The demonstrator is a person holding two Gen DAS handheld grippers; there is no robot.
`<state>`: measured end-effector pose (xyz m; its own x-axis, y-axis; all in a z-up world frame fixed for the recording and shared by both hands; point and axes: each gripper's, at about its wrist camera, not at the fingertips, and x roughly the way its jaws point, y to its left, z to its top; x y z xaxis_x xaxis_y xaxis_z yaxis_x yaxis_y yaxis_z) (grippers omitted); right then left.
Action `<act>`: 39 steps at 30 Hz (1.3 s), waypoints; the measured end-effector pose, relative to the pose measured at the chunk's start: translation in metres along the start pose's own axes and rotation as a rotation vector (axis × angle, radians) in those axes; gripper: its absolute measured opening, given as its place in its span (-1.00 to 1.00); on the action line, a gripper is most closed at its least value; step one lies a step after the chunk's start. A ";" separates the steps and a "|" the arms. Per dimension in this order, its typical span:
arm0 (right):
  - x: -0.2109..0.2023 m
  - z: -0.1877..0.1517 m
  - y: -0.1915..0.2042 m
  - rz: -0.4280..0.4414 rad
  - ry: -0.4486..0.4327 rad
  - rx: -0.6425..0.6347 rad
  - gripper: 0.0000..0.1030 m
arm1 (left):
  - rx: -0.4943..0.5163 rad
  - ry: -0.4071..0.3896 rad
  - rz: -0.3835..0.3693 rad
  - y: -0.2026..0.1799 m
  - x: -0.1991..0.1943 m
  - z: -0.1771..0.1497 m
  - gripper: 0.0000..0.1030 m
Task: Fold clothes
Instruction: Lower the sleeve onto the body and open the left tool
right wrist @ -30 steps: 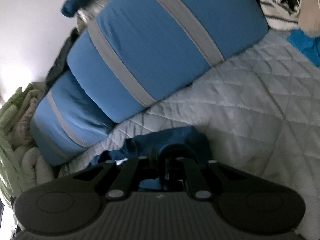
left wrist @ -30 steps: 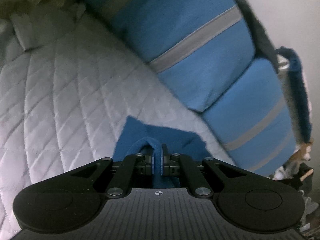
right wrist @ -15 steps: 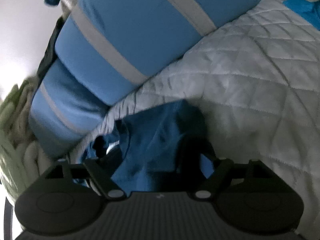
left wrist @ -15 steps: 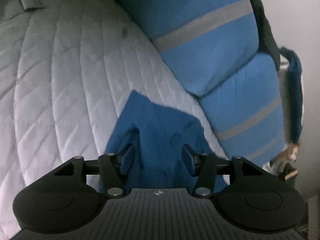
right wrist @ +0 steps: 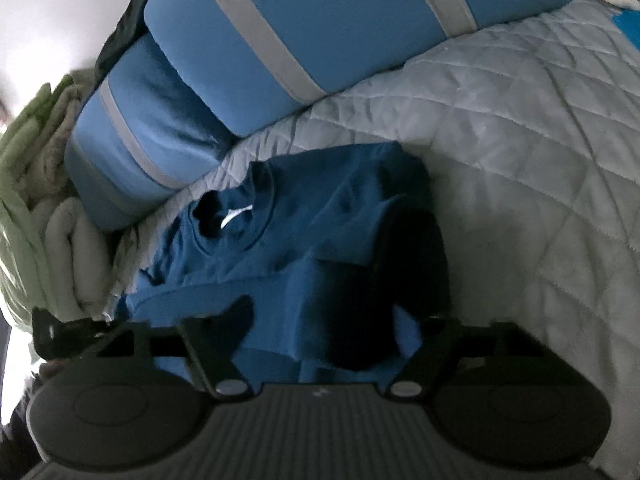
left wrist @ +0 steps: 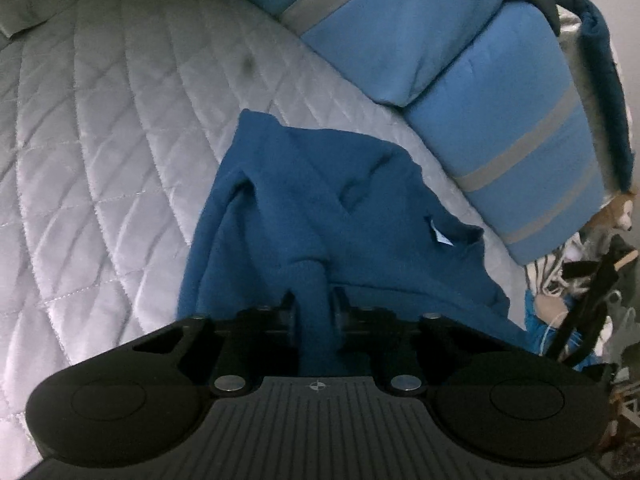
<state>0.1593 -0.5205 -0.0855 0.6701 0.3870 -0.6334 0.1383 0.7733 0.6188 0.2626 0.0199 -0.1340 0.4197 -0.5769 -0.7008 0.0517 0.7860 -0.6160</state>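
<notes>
A dark blue shirt [left wrist: 320, 200] lies crumpled on the quilted bed, its neckline with a white label [left wrist: 438, 236] turned toward the pillows. My left gripper [left wrist: 316, 308] is shut on a raised ridge of the shirt's cloth, which fills the gap between the fingers. In the right wrist view the same shirt [right wrist: 320, 220] shows its collar opening [right wrist: 236, 216] at the left. My right gripper [right wrist: 324, 320] stands open just over the shirt's near part, fingers wide apart. The cloth lies loose between them and is partly in shadow.
Two blue pillows with grey stripes [left wrist: 400, 40] [right wrist: 320, 40] lean along the far side of the shirt. The grey quilted bedspread [left wrist: 100, 140] [right wrist: 520, 140] stretches around it. Green and beige towels [right wrist: 32, 200] are piled at the left, and mixed clutter [left wrist: 580, 260] sits past the bed's edge.
Both grippers held the shirt one second ago and opened half a second ago. The left has since shut on a fold of it; the right stays open. More of the shirt shows.
</notes>
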 end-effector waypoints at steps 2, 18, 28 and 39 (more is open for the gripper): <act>-0.001 0.000 0.003 -0.006 0.004 -0.016 -0.65 | 0.010 -0.006 -0.011 -0.005 -0.004 0.004 -0.88; 0.003 0.054 0.012 0.069 -0.125 0.085 -0.79 | -0.119 -0.154 -0.139 -0.024 0.000 0.057 -0.90; 0.038 0.066 -0.016 0.066 -0.133 0.306 -0.70 | -0.370 -0.152 -0.159 0.003 0.039 0.071 -0.88; 0.044 0.087 -0.017 0.077 -0.264 0.332 0.99 | -0.520 -0.322 -0.250 0.017 0.041 0.077 0.50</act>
<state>0.2495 -0.5604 -0.0838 0.8454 0.2620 -0.4655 0.2788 0.5270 0.8029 0.3505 0.0268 -0.1453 0.7061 -0.5693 -0.4211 -0.2278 0.3804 -0.8963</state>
